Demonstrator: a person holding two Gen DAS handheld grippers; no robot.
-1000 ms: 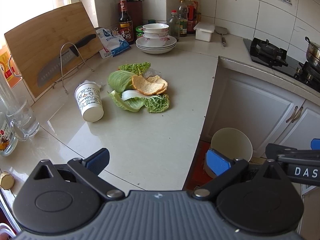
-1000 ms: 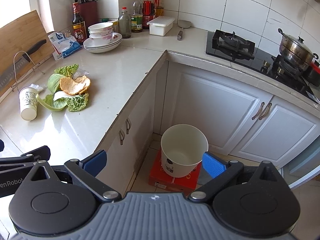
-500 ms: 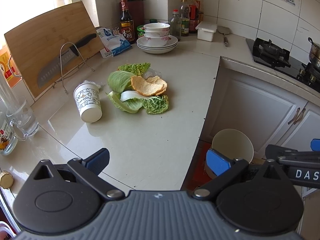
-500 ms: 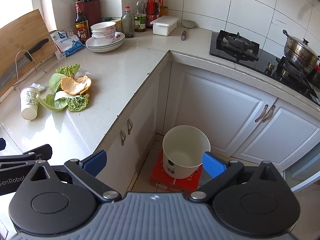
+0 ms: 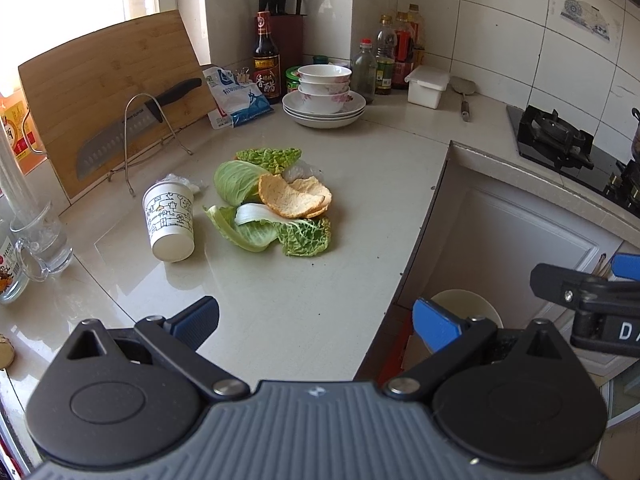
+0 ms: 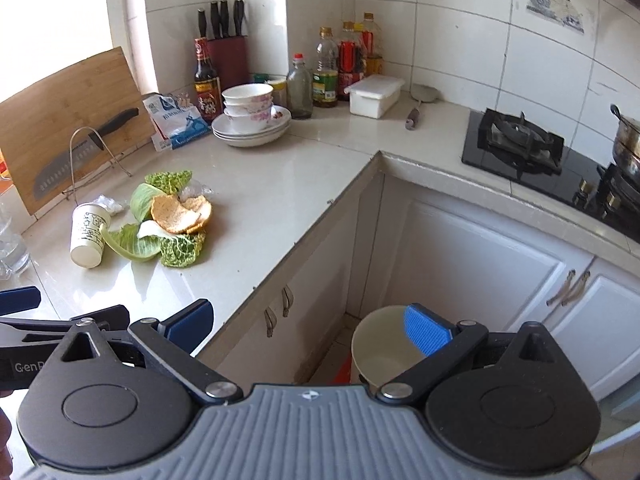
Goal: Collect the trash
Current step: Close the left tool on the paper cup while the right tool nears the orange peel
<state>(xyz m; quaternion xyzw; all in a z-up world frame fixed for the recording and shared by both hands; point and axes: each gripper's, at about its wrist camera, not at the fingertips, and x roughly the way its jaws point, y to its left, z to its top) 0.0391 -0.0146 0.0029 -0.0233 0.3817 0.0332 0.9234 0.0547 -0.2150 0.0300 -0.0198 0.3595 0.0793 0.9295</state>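
Observation:
On the pale counter lies a heap of green cabbage leaves (image 5: 256,232) (image 6: 176,246) topped by an orange peel (image 5: 292,198) (image 6: 180,212). A white printed paper cup (image 5: 170,220) (image 6: 88,234) stands upside down just left of the heap, with crumpled plastic (image 5: 180,182) behind it. A white bin (image 6: 384,344) (image 5: 468,306) sits on the floor in the cabinet corner. My left gripper (image 5: 316,324) hovers open over the counter's near edge, well short of the heap. My right gripper (image 6: 308,328) is open above the floor by the bin. Both hold nothing.
A cutting board with a knife (image 5: 132,120) on a wire rack leans at the back left. Stacked bowls on plates (image 5: 324,96), bottles and a salt bag line the back wall. A glass mug (image 5: 40,236) stands far left. A gas stove (image 6: 520,144) is at right.
Both grippers have tilted upward and eased toward the counter; the heap and cup now sit nearer in view. The trash itself has not moved.

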